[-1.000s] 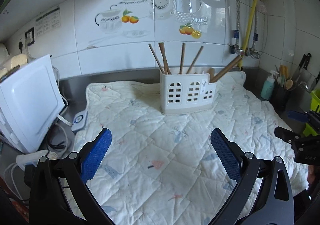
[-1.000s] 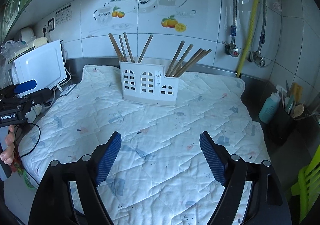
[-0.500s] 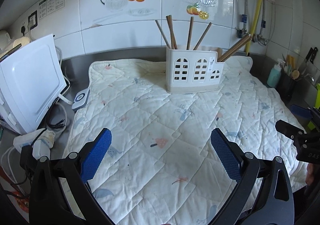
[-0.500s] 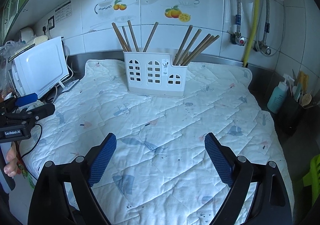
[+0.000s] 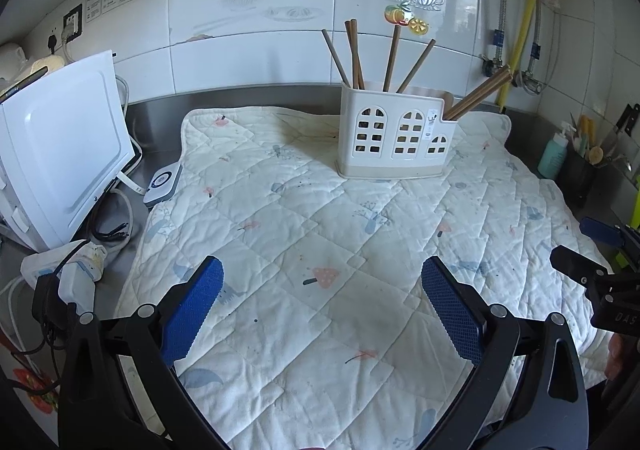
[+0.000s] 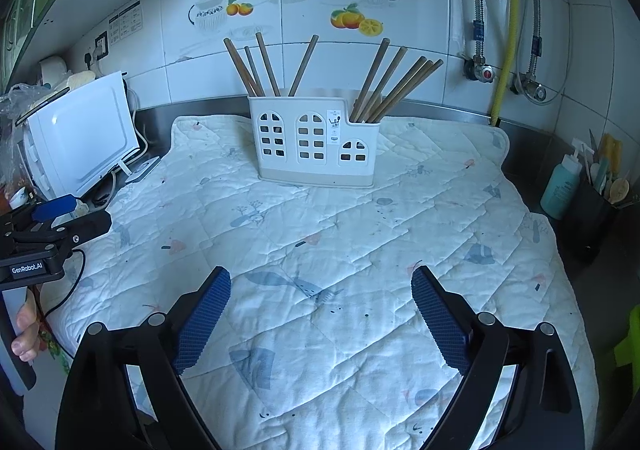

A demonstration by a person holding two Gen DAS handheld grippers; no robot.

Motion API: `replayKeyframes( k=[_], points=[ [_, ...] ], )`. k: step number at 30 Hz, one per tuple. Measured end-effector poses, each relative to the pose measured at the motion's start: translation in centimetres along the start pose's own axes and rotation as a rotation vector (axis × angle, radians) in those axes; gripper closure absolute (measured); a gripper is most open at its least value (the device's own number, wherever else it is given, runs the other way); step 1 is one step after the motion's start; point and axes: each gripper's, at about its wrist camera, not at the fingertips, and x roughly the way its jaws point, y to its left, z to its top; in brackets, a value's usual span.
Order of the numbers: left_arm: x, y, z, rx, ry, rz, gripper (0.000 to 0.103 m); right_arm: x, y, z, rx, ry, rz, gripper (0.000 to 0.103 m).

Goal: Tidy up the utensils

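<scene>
Left gripper (image 5: 322, 276): jaws wide apart, holding nothing, above the quilted mat (image 5: 320, 234).
Right gripper (image 6: 321, 284): likewise spread and unloaded.
Utensil holder (image 6: 314, 142): upright at the mat's far side, wooden chopsticks (image 6: 394, 80) standing inside.

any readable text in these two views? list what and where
"GenRobot.AI": plate on the left gripper, seen in the right wrist view.
"DAS", cut off at the edge: body of the right gripper, seen in the left wrist view.
Wall notice by the socket: too small to read.
Sticker on the utensil holder: print too small to read.
</scene>
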Motion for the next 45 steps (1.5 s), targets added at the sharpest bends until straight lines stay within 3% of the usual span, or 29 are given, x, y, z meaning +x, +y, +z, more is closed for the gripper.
replayKeyframes(
  k=[45],
  points=[
    [0.47, -0.83, -0.18, 0.008, 0.013, 0.006, 0.005, 0.16, -0.24, -0.18, 0.018, 0.004, 0.01, 0.014]
  ],
)
